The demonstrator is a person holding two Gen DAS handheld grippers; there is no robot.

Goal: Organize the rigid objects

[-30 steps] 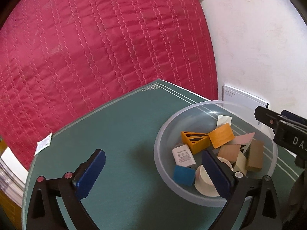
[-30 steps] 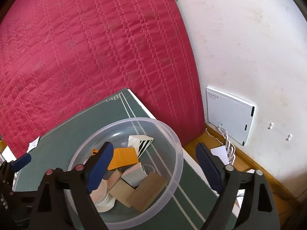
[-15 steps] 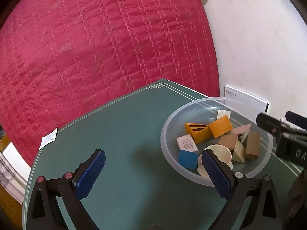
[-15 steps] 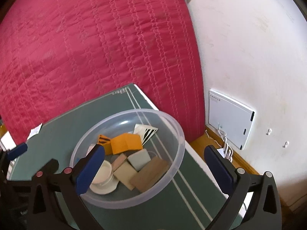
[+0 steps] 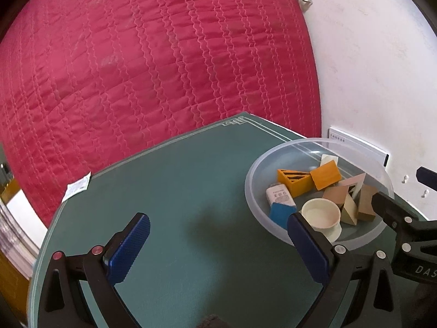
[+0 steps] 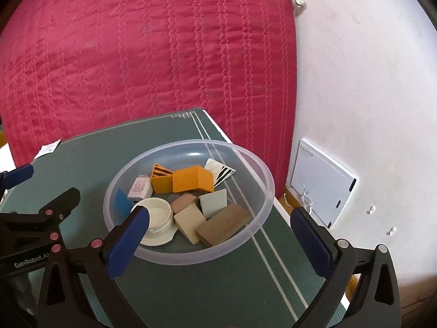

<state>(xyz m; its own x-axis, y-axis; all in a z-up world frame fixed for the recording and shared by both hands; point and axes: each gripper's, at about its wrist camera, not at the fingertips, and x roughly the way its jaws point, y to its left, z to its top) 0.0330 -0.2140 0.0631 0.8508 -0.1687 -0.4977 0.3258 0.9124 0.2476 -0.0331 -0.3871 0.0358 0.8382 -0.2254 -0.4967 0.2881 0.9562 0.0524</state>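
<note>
A: Well, from the left wrist view, the left hand-held gripper (image 5: 218,248) is spread wide with nothing between its pads, over bare green worktop (image 5: 177,191). The clear plastic bowl (image 5: 254,191) sits at about two o'clock, full of wooden blocks, a white cup (image 5: 322,214) and a small white charger (image 5: 278,194).

B: Risk there?

A: A careless sweep towards three o'clock could knock the bowl's rim and slide it towards the worktop's edge.

B: And the right wrist view?

A: The right hand-held gripper (image 6: 218,235) is also spread, empty, its left pad in front of the bowl (image 6: 262,169). The orange block (image 6: 191,181) leans on others, so a grab could tip the pile. At twelve o'clock hangs a red quilted cloth (image 6: 136,54); at three, a white wall (image 6: 368,82) with a white panel (image 6: 319,184).
</note>
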